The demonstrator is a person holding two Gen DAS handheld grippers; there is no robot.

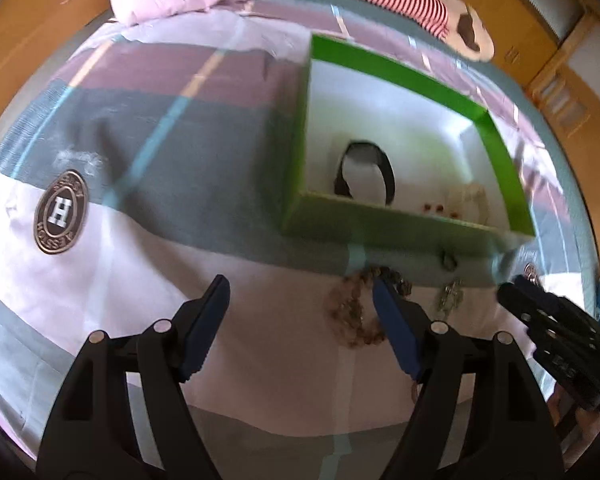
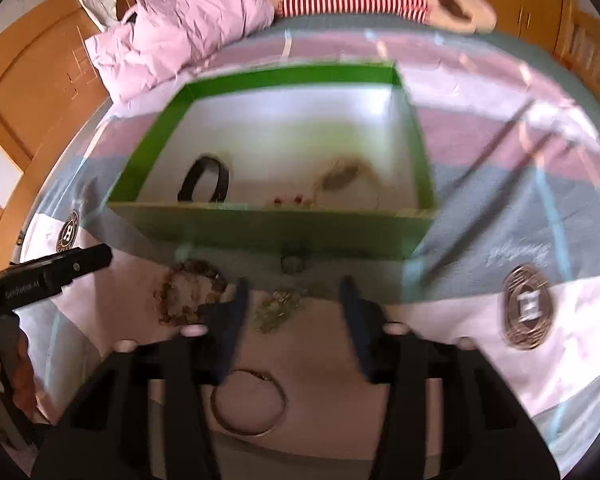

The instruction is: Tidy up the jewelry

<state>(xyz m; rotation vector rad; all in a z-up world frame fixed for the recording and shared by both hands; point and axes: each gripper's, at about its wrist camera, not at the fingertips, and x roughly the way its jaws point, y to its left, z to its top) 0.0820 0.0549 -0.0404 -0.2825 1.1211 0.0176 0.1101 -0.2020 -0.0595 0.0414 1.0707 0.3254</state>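
a black bangle (image 2: 204,179) and pale chain (image 2: 346,178) are seen inside the green box (image 2: 268,230); a brown beaded bracelet (image 2: 188,294) lies just outside on the striped bed (image 1: 100,280). both left gripper (image 1: 300,300) and right gripper (image 2: 294,294) fingers are spread wide, nothing held. wooden cabinets (image 2: 40,92) behind.

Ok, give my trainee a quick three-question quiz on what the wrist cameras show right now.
1. True or false: the black band lies inside the green box.
2. Which piece lies nearest the camera on the bedspread in the right wrist view? A) thin ring bangle B) beaded bracelet C) red-stone piece
3. Fill in: both the left gripper and right gripper are ____, holding nothing.

Key: 1 true; 2 A; 3 open.
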